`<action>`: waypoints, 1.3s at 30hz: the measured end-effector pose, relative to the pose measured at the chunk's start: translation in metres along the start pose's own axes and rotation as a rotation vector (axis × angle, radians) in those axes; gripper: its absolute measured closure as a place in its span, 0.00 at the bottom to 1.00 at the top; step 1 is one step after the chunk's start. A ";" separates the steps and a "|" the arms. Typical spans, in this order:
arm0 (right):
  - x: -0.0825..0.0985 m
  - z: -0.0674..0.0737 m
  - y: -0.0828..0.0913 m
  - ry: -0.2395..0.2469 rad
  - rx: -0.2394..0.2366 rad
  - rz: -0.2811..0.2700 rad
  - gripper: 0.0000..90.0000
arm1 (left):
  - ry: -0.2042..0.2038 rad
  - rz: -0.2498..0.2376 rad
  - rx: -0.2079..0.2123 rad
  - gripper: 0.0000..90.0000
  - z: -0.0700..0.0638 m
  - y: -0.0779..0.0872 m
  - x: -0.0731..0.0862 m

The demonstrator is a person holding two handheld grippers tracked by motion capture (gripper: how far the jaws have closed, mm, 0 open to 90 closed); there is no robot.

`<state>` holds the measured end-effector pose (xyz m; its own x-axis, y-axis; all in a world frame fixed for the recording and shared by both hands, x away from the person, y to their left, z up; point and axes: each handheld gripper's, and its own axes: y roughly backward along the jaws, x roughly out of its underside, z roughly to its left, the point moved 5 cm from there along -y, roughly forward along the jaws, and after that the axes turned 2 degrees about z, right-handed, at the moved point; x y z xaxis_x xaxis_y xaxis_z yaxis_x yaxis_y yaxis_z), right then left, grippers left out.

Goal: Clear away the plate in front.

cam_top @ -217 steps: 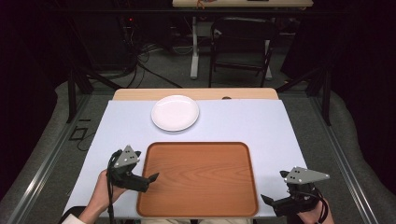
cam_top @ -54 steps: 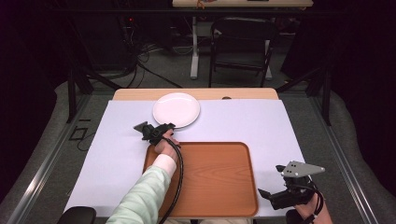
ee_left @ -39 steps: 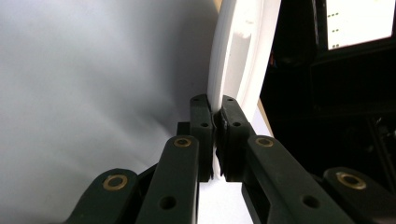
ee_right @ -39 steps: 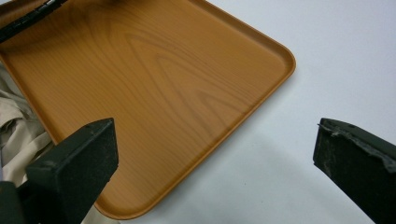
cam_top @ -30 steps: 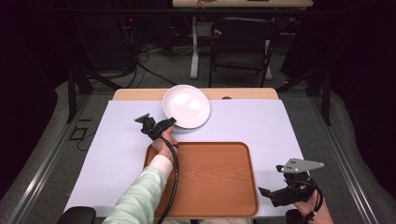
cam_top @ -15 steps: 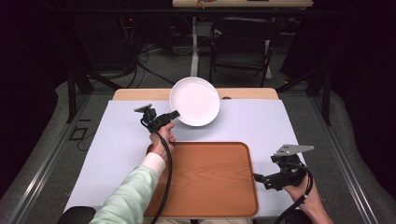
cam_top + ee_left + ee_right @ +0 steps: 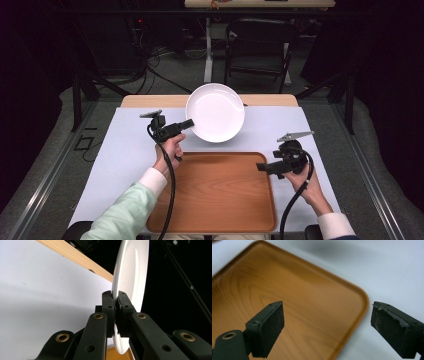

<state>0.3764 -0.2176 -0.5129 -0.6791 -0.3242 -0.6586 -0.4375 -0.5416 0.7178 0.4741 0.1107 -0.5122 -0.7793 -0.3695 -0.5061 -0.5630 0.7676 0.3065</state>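
White plate (image 7: 215, 112) at upper centre of high view, tilted up off the table (image 7: 125, 150), rim pinched in left tool (image 7: 115, 305). Right tool (image 7: 325, 326) at right, spread, jaws just been closing, nothing between, over wooden tray (image 7: 215, 195) corner.

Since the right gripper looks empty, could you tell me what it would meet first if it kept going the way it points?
Most likely the wooden tray: the right gripper, open and empty, points down over the tray's corner with nothing between. Depth is hard to judge, so this is a best guess.
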 end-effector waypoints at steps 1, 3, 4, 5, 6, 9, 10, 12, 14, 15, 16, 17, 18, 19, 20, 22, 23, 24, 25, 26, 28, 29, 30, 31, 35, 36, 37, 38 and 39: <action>0.000 0.000 0.000 0.000 0.000 0.000 0.12 | 0.000 0.000 0.000 0.97 0.000 0.000 0.000; -0.020 -0.005 -0.013 -0.015 -0.015 -0.027 0.11 | -0.031 0.022 0.026 0.97 -0.008 0.005 0.005; -0.027 -0.006 -0.017 -0.025 -0.025 -0.037 0.12 | -0.041 0.031 0.034 0.97 -0.010 0.007 0.008; -0.033 -0.006 -0.021 -0.037 -0.040 -0.044 0.12 | -0.052 0.041 0.049 0.97 -0.013 0.009 0.010; -0.040 -0.007 -0.026 -0.049 -0.054 -0.060 0.13 | -0.061 0.047 0.059 0.97 -0.015 0.011 0.013; -0.049 -0.008 -0.035 -0.085 -0.089 -0.078 0.16 | -0.086 0.071 0.077 0.97 -0.019 0.013 0.019; -0.053 -0.008 -0.039 -0.102 -0.122 -0.084 0.19 | -0.097 0.081 0.081 0.97 -0.020 0.015 0.022; -0.059 -0.009 -0.048 -0.135 -0.156 -0.095 0.31 | -0.127 0.112 0.099 0.97 -0.023 0.018 0.031; -0.060 -0.009 -0.047 -0.136 -0.166 -0.108 0.39 | -0.135 0.119 0.104 0.97 -0.023 0.018 0.033; -0.060 -0.008 -0.046 -0.136 -0.168 -0.111 0.44 | -0.145 0.128 0.109 0.96 -0.021 0.020 0.037; -0.060 -0.008 -0.045 -0.140 -0.168 -0.113 0.49 | -0.155 0.131 0.106 0.96 -0.021 0.019 0.039; -0.060 -0.007 -0.045 -0.138 -0.168 -0.120 0.50 | -0.154 0.134 0.110 0.96 -0.021 0.019 0.040; -0.059 -0.006 -0.045 -0.134 -0.166 -0.116 0.55 | -0.165 0.141 0.115 0.96 -0.021 0.019 0.041; -0.058 -0.006 -0.045 -0.128 -0.162 -0.115 0.58 | -0.181 0.141 0.111 0.97 -0.022 0.020 0.041; -0.058 -0.005 -0.045 -0.127 -0.156 -0.107 0.58 | -0.186 0.143 0.109 0.97 -0.022 0.021 0.041; -0.056 -0.004 -0.045 -0.129 -0.165 -0.104 0.61 | -0.208 0.149 0.109 0.97 -0.023 0.022 0.042; -0.056 -0.003 -0.044 -0.124 -0.172 -0.105 0.62 | -0.223 0.141 0.109 0.97 -0.023 0.024 0.041; -0.056 -0.002 -0.043 -0.120 -0.179 -0.109 0.63 | -0.233 0.144 0.110 0.96 -0.023 0.025 0.040; -0.056 -0.001 -0.042 -0.118 -0.179 -0.111 0.64 | -0.238 0.140 0.111 0.96 -0.023 0.026 0.040; -0.056 0.000 -0.041 -0.115 -0.180 -0.116 0.65 | -0.233 0.138 0.116 0.96 -0.022 0.026 0.040; -0.057 0.002 -0.039 -0.110 -0.184 -0.129 0.66 | -0.246 0.144 0.117 0.96 -0.021 0.028 0.040; -0.057 0.003 -0.038 -0.110 -0.184 -0.135 0.67 | -0.251 0.143 0.118 0.96 -0.021 0.029 0.040; -0.057 0.004 -0.037 -0.104 -0.185 -0.141 0.68 | -0.261 0.148 0.118 0.96 -0.021 0.029 0.039; -0.058 0.005 -0.036 -0.100 -0.179 -0.148 0.68 | -0.274 0.150 0.111 0.96 -0.021 0.029 0.039; -0.059 0.011 -0.031 -0.075 -0.153 -0.166 0.71 | -0.305 0.152 0.097 0.94 -0.020 0.031 0.039; -0.059 0.012 -0.030 -0.068 -0.151 -0.168 0.71 | -0.312 0.155 0.097 0.94 -0.021 0.031 0.039; -0.059 0.014 -0.029 -0.063 -0.143 -0.168 0.71 | -0.319 0.154 0.093 0.94 -0.021 0.031 0.039; -0.059 0.015 -0.028 -0.056 -0.136 -0.173 0.71 | -0.328 0.156 0.092 0.94 -0.021 0.032 0.040; -0.059 0.017 -0.026 -0.051 -0.132 -0.173 0.72 | -0.339 0.159 0.088 0.93 -0.022 0.032 0.040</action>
<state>0.4181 -0.1713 -0.4894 -0.6313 -0.1794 -0.7545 -0.4713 -0.6839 0.5570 0.4186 0.1095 -0.5053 -0.7112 -0.0595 -0.7004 -0.4054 0.8488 0.3395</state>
